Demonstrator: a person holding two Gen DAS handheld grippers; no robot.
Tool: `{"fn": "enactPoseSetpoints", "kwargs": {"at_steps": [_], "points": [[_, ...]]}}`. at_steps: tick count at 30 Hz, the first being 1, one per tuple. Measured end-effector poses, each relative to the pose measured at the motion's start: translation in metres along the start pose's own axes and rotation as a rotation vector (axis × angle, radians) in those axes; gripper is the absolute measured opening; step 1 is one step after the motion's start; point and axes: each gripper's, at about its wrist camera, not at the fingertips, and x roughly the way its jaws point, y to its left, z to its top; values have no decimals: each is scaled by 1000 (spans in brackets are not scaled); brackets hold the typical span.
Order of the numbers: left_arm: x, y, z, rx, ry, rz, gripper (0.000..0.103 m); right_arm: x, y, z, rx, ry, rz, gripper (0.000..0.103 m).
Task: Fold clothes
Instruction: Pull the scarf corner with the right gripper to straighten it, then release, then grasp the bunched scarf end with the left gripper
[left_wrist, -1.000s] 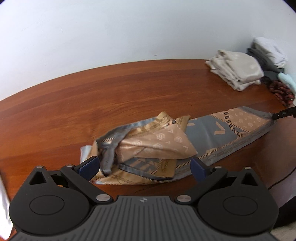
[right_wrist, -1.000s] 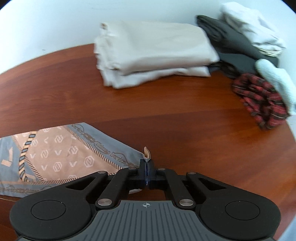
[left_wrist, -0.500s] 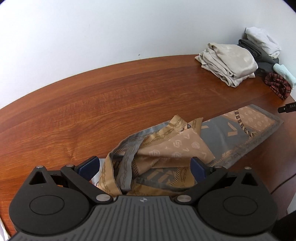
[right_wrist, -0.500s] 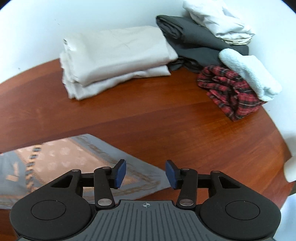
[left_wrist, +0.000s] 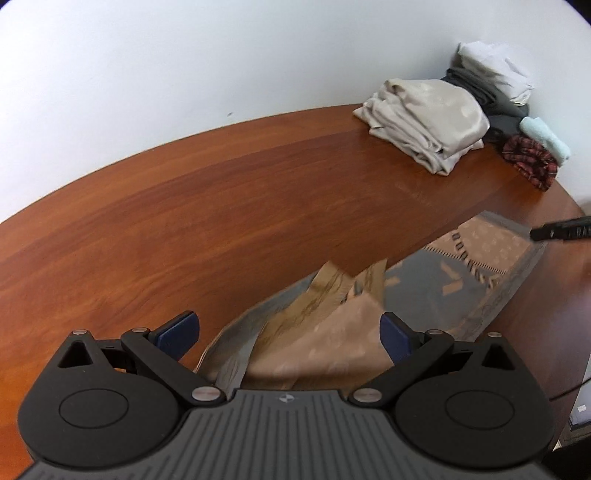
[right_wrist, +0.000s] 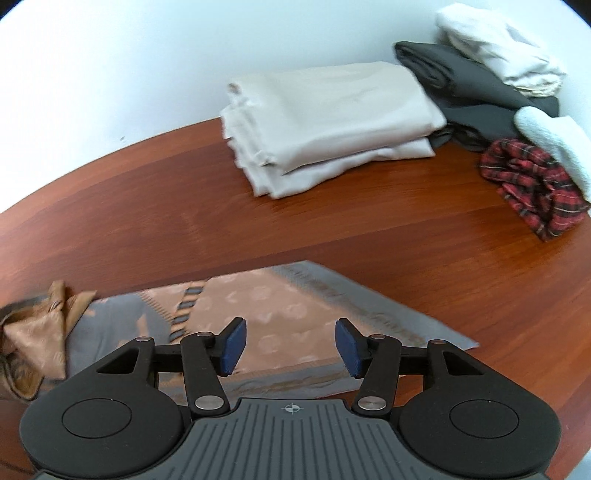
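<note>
A tan and grey patterned scarf (left_wrist: 436, 280) lies on the wooden table (left_wrist: 221, 206). Its left end is bunched up and its right end lies flat. My left gripper (left_wrist: 288, 332) is open, just above the bunched end. My right gripper (right_wrist: 290, 345) is open and empty above the flat right end of the scarf (right_wrist: 288, 317). A tip of the right gripper shows at the right edge of the left wrist view (left_wrist: 561, 232).
A folded beige cloth (right_wrist: 325, 122) lies at the back of the table. Beside it in the corner are a dark grey garment (right_wrist: 461, 88), a white garment (right_wrist: 495, 44), a red plaid cloth (right_wrist: 532, 181) and a pale rolled towel (right_wrist: 554, 144). A white wall stands behind.
My right gripper let go of the scarf's corner, opened and lifted back. My left gripper stayed open and rose over the bunched end.
</note>
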Motion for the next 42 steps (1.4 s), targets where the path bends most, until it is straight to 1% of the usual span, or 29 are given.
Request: {"fn": "enactPoseSetpoints", "kwargs": {"at_steps": [5,7,11,12,14,16,17,24,25,27,29,32,34,36,38,39,40,42], "points": [[17,-10,17,53,-3,-49,102,3,14,-7,-2,19,35,56],[25,-15,22,70,10,-74,102,5,16,-10,7,27,45,57],[47,-21,30,87,52,-131,98,12,21,-16,27,50,54,57],[53,-23,31,98,63,-126,97,14,21,-18,31,55,55,57],[64,-24,33,117,81,-120,92,15,23,-19,41,62,58,57],[74,-23,35,125,98,-130,91,16,25,-20,49,61,59,57],[78,-23,37,129,106,-135,88,15,26,-19,49,60,60,57],[96,-23,45,174,133,-185,76,16,33,-15,44,59,66,57],[98,-23,45,185,137,-187,71,16,35,-14,40,59,67,57],[103,-24,47,206,144,-190,67,17,37,-12,33,58,71,57],[106,-24,46,212,162,-194,59,17,38,-11,29,57,72,57],[107,-24,44,219,173,-208,56,16,40,-10,28,55,74,57],[110,-24,43,221,184,-208,51,14,41,-9,29,52,78,57],[108,-24,41,213,176,-208,44,12,43,-8,26,47,78,57],[106,-25,40,201,166,-202,18,11,44,-8,25,45,80,57],[101,-23,39,186,147,-193,13,11,45,-8,24,44,81,57],[97,-22,37,171,127,-183,4,11,45,-8,22,43,81,57],[88,-18,35,142,88,-163,4,11,47,-8,19,42,84,57]]}}
